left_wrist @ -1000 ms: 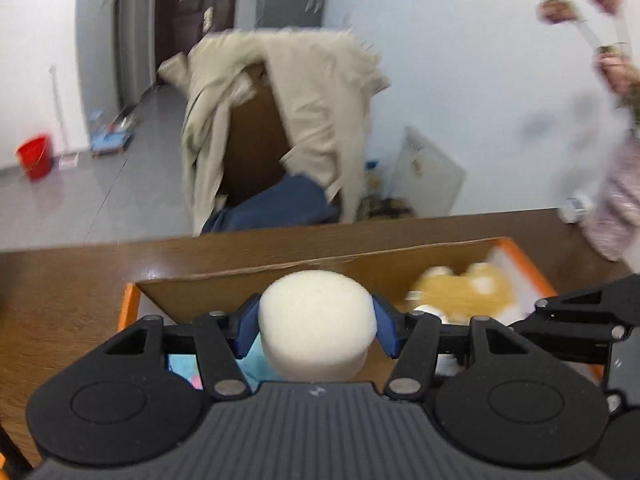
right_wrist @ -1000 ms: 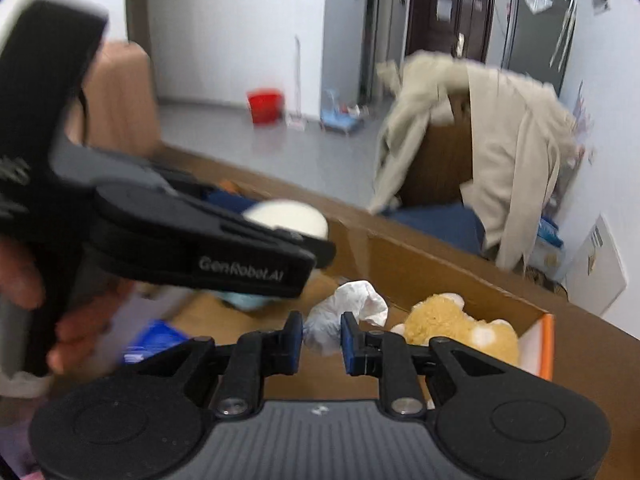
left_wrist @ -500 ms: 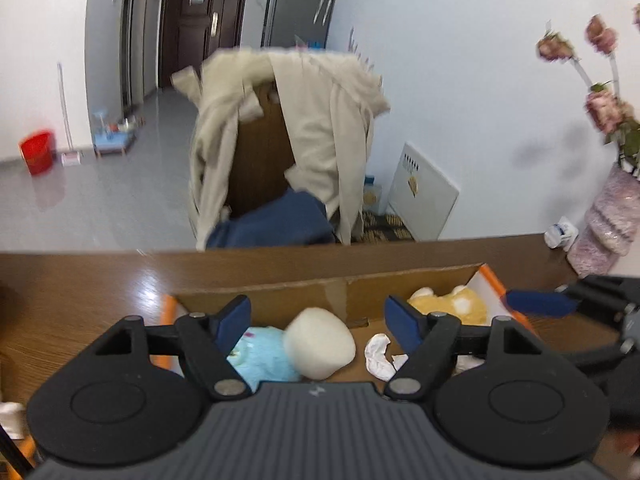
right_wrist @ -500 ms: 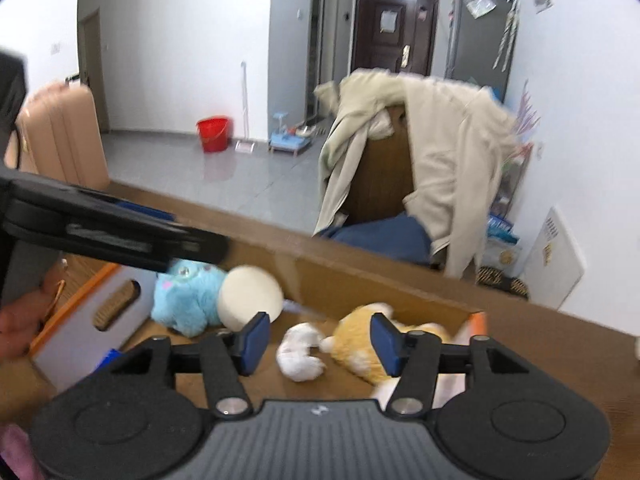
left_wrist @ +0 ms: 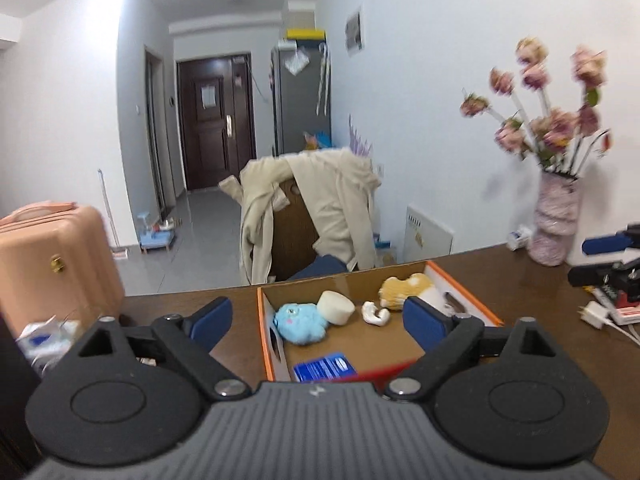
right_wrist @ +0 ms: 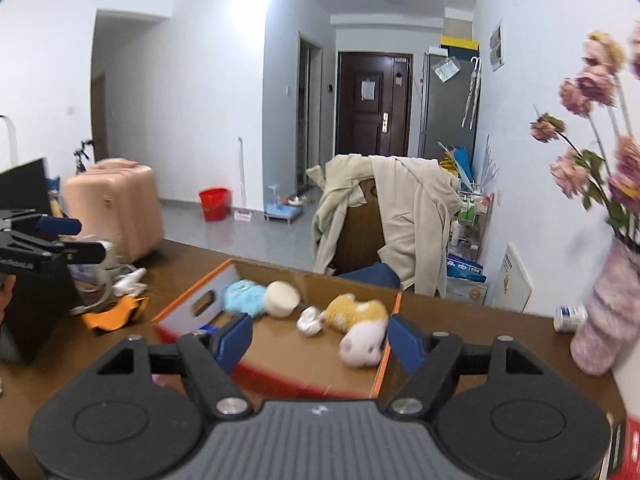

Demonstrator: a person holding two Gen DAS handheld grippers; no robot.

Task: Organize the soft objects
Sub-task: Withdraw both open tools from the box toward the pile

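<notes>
Brown table [left_wrist: 520,280] under both grippers, white walls and a dark door [left_wrist: 212,120] behind. Left gripper [left_wrist: 318,318] jaws opening, nothing between the pads, raised back from an orange-rimmed cardboard box [left_wrist: 262,320]. Right gripper [right_wrist: 320,338] jaws likewise opening and bare, also held short of the box [right_wrist: 188,300]. Inside the box, five soft things plus one packet: blue plush [left_wrist: 300,322] at the left wall, white foam puck [left_wrist: 336,307] touching it, small white crumpled piece [left_wrist: 376,314] just right of that, yellow plush [left_wrist: 402,286] near the far right corner, and, in the right view, a white-pink plush [right_wrist: 360,346] touching the yellow one [right_wrist: 354,310] on the near side; blue packet [left_wrist: 324,366] flat at the near edge. Same blue plush [right_wrist: 244,298], puck [right_wrist: 282,298] and crumpled piece [right_wrist: 310,320] seen in the right view. Nothing standing between either gripper and the box. Outside the box: on the left part of the table an orange cloth [right_wrist: 116,312] and white clutter [right_wrist: 128,280], too blurred to name; on the right a pink vase [left_wrist: 556,224] with dried flowers [left_wrist: 552,120], one small white bottle [right_wrist: 568,316] lying beside the vase, a white plug [left_wrist: 594,314] with its cable. Beyond the table one chair draped with a beige coat [left_wrist: 340,212], one pink suitcase [left_wrist: 52,256], one red bucket [right_wrist: 214,202] on the floor.
</notes>
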